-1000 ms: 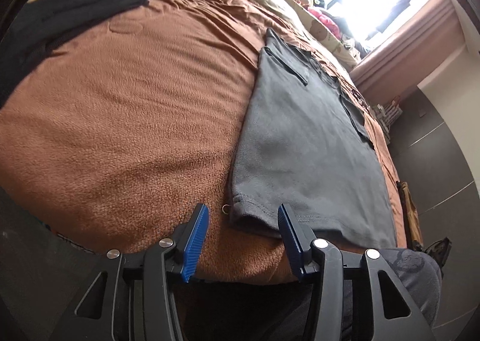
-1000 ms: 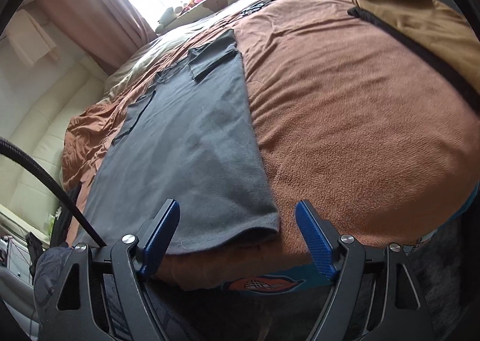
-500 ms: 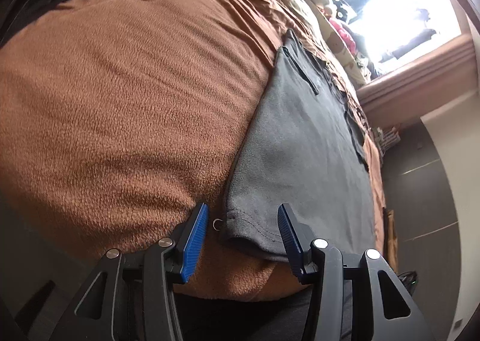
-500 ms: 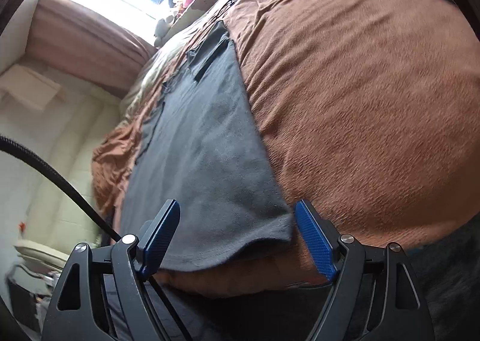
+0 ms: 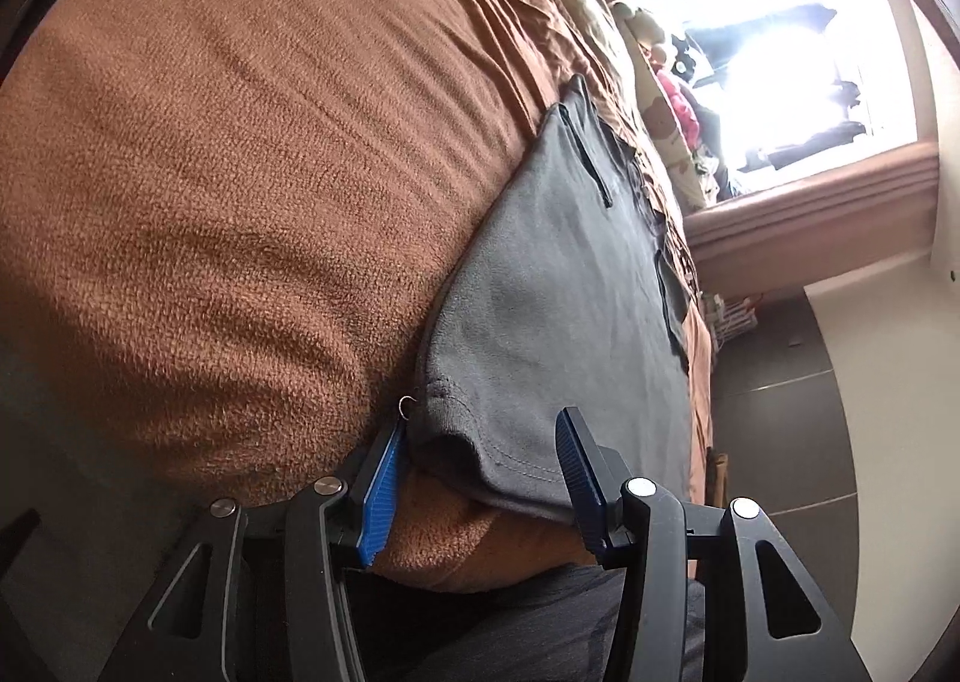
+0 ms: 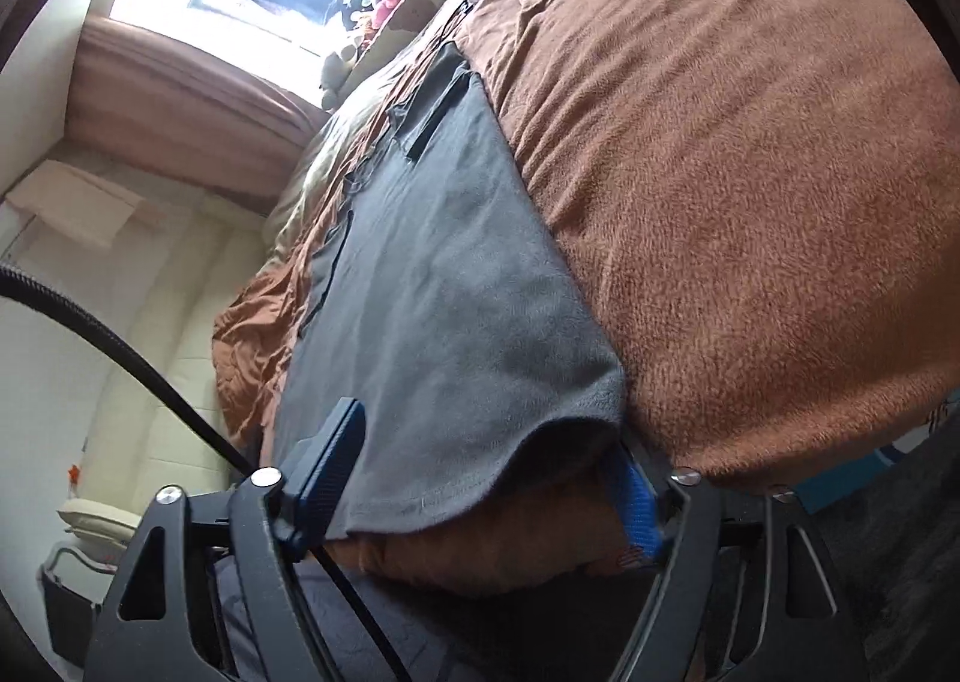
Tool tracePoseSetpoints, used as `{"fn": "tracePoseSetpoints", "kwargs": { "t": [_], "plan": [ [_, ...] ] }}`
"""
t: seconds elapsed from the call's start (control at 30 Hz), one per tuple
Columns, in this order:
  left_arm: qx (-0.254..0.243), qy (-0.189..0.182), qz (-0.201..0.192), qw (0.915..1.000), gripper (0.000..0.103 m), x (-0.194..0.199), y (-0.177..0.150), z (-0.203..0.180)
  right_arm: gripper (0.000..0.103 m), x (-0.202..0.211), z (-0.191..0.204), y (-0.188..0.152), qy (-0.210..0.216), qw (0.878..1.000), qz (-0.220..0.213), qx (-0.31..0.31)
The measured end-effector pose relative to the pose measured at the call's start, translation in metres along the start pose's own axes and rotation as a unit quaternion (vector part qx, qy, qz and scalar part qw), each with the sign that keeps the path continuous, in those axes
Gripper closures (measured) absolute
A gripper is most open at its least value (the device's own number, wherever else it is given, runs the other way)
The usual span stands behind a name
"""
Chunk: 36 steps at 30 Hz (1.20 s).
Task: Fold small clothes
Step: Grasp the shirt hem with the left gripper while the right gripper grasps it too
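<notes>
On the fuzzy brown blanket (image 5: 228,190) lies a flat, soft grey shirt (image 5: 558,286), sleeves folded in, its stitched hem hanging slightly over the blanket's rounded near edge. Wide bare blanket spreads on either side of the shirt. The left gripper (image 5: 477,478) has its ribbed blue fingers spread, straddling one hem corner, the cloth between them unpinched. The right gripper (image 6: 489,478) is likewise spread around the other hem corner (image 6: 576,418), which curls up off the blanket.
</notes>
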State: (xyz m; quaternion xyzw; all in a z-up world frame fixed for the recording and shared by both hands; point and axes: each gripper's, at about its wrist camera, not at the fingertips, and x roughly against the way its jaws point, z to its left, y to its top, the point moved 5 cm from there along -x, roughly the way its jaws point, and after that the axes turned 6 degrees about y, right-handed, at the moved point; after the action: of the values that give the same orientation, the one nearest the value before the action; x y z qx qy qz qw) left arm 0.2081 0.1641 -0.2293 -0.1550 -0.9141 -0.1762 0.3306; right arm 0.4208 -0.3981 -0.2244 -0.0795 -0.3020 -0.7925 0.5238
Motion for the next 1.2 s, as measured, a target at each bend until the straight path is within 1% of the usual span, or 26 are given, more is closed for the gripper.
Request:
{"fn": "tracePoseSetpoints", "kwargs": {
  "t": [0.03, 0.07, 0.1, 0.13, 0.17, 0.27, 0.33, 0.37, 0.4, 0.43, 0.5, 0.57, 0.63, 0.7, 0.73, 0.83, 0.9, 0.97, 1.03, 1.07, 1.2],
  "plan": [
    [0.006, -0.004, -0.002, 1.0, 0.053, 0.0, 0.0, 0.0, 0.06, -0.004, 0.001, 0.0, -0.007, 1.0, 0.001, 0.002],
    [0.013, -0.01, -0.002, 0.9999, 0.053, 0.0, 0.0, 0.001, 0.072, -0.006, 0.002, 0.0, -0.017, 1.0, 0.001, 0.007],
    [0.018, -0.01, -0.003, 0.9998, 0.053, -0.001, 0.0, 0.0, 0.078, -0.007, 0.0, 0.001, -0.03, 0.999, 0.001, 0.011],
    [0.02, -0.01, -0.004, 0.9998, 0.053, -0.001, 0.0, 0.0, 0.087, -0.006, -0.001, 0.002, -0.042, 0.999, -0.002, 0.013],
    [0.021, -0.01, -0.006, 0.9997, 0.053, -0.001, 0.0, 0.0, 0.093, -0.004, -0.003, 0.004, -0.047, 0.999, -0.006, 0.012],
    [0.03, -0.01, -0.009, 0.9995, 0.053, -0.003, 0.002, -0.002, 0.1, 0.005, -0.008, 0.011, -0.048, 0.998, -0.028, -0.002],
    [0.037, -0.006, -0.013, 0.9992, 0.054, -0.007, 0.003, -0.004, 0.102, 0.015, -0.011, 0.013, -0.047, 0.998, -0.039, -0.006],
    [0.04, 0.003, -0.018, 0.999, 0.062, -0.008, 0.004, -0.004, 0.102, 0.02, -0.011, 0.01, -0.045, 0.998, -0.04, -0.005],
    [0.042, 0.014, -0.023, 0.9988, 0.066, -0.008, 0.004, -0.003, 0.102, 0.023, -0.01, 0.008, -0.041, 0.998, -0.039, -0.003],
    [0.041, 0.021, -0.025, 0.9986, 0.07, -0.01, 0.005, -0.004, 0.102, 0.025, -0.009, 0.005, -0.043, 0.998, -0.039, 0.0],
    [0.046, 0.023, -0.026, 0.9984, 0.073, -0.014, 0.007, -0.004, 0.102, 0.031, -0.011, 0.0, -0.043, 0.998, -0.036, 0.004],
    [0.055, 0.037, -0.027, 0.9974, 0.088, -0.019, 0.009, 0.001, 0.102, 0.029, -0.012, -0.003, -0.042, 0.999, -0.032, 0.001],
    [0.06, 0.046, -0.032, 0.9967, 0.095, -0.022, 0.011, 0.005, 0.102, 0.028, -0.015, -0.001, -0.033, 0.999, -0.025, -0.012],
    [0.054, 0.046, -0.035, 0.9968, 0.096, -0.021, 0.014, 0.005, 0.102, 0.022, -0.018, -0.001, -0.003, 0.999, -0.009, -0.043],
    [0.051, 0.046, -0.037, 0.9969, 0.096, -0.019, 0.015, 0.005, 0.101, 0.02, -0.021, 0.001, 0.002, 0.999, -0.006, -0.052],
    [0.047, 0.033, -0.045, 0.9974, 0.097, -0.01, 0.019, 0.001, 0.101, 0.009, -0.024, 0.009, -0.004, 0.998, 0.006, -0.059],
    [0.044, 0.023, -0.05, 0.9975, 0.098, -0.004, 0.022, -0.002, 0.101, 0.008, -0.024, 0.012, 0.003, 0.998, 0.001, -0.062],
    [0.043, 0.006, -0.055, 0.9975, 0.099, 0.004, 0.025, -0.007, 0.101, 0.017, -0.025, 0.015, 0.015, 0.997, -0.006, -0.076],
    [0.038, -0.005, -0.068, 0.9969, 0.099, 0.016, 0.027, -0.013, 0.101, 0.026, -0.022, 0.017, 0.025, 0.996, -0.023, -0.081],
    [0.032, -0.016, -0.078, 0.9963, 0.099, 0.024, 0.029, -0.018, 0.102, 0.03, -0.017, 0.017, 0.028, 0.996, -0.028, -0.079],
    [0.023, -0.049, -0.094, 0.9941, 0.1, 0.047, 0.034, -0.034, 0.103, 0.051, 0.012, 0.021, 0.044, 0.996, -0.042, -0.058]
  ]
}}
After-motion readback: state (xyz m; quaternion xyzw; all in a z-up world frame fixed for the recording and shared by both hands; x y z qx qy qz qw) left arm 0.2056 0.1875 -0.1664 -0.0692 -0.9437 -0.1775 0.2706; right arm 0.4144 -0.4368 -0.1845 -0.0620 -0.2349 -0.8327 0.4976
